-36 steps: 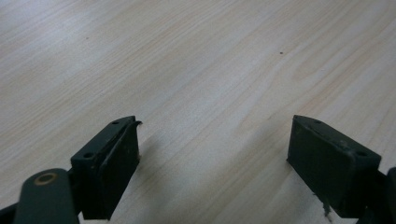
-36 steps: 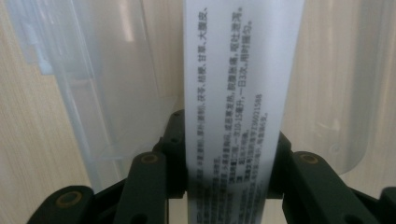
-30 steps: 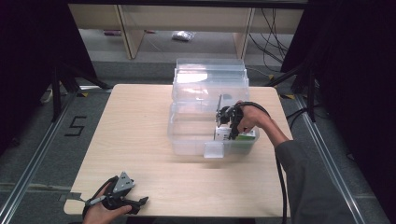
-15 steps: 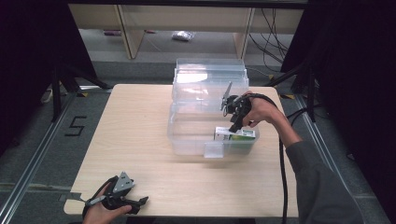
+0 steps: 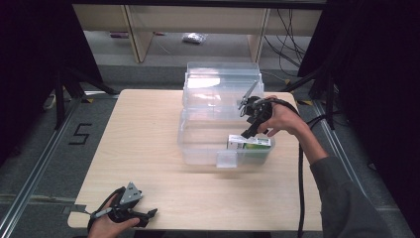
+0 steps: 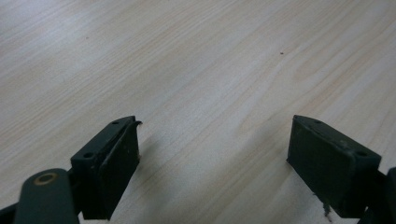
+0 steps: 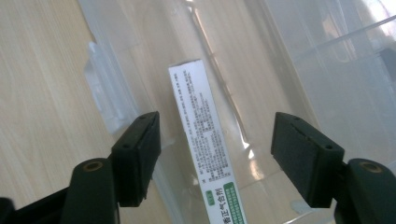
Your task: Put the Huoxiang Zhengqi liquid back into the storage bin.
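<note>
Since the earlier frames, the right gripper (image 5: 249, 128) is lifting clear of the box (image 5: 249, 143), which is lying where it was set down inside the bin.

Largest in the scene, the wooden table (image 5: 148, 134) is carrying a clear plastic bin (image 5: 198, 144) near its far right, with what is probably the hinged lid (image 5: 220, 84) standing open behind it, though the clear plastic is making this hard to confirm. The white and green box is lying flat on the bin floor, in the near right corner, lengthwise along the front wall. In the right gripper view, the printed face of the box (image 7: 205, 140) is showing between and below the jaws, which are standing wide apart and touching nothing.

At the near left corner of the table, the left gripper (image 5: 148, 214) is resting low over the wood in the person's hand. Its jaws are likewise standing apart over bare tabletop (image 6: 196, 93), holding nothing.
</note>
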